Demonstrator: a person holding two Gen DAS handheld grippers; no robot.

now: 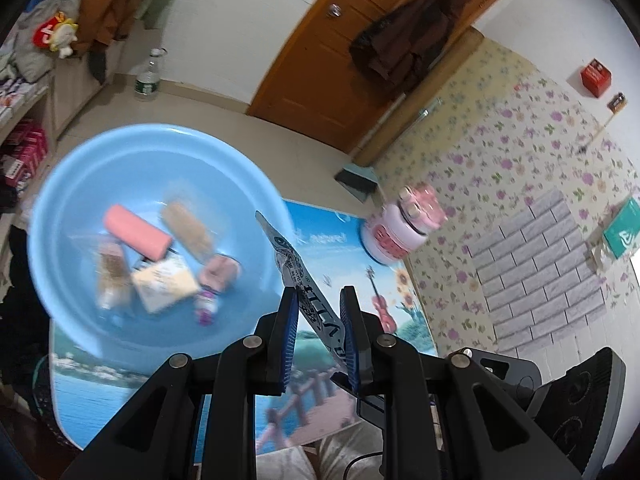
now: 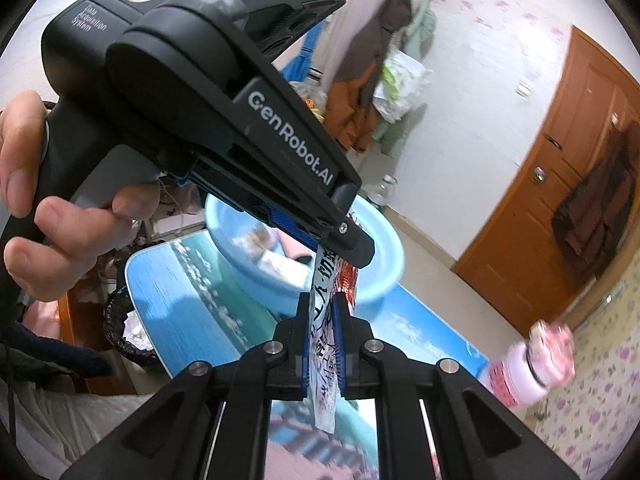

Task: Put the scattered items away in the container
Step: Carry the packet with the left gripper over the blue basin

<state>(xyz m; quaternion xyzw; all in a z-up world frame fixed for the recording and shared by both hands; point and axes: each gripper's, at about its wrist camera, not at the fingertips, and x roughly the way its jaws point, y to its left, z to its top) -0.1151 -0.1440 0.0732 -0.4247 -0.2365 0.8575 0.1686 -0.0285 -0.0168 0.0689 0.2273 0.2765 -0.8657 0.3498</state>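
You're clamping printed snack packet (image 2: 326,344) in both grippers: right gripper (image 2: 323,320) closed on it, left gripper (image 2: 340,240) pinching other end, beside blue basin (image 1: 72,184).

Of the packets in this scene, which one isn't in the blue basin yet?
The long printed sachet, clamped between the left gripper and right gripper. The pink pack and the other snack packets already lie inside the blue basin.
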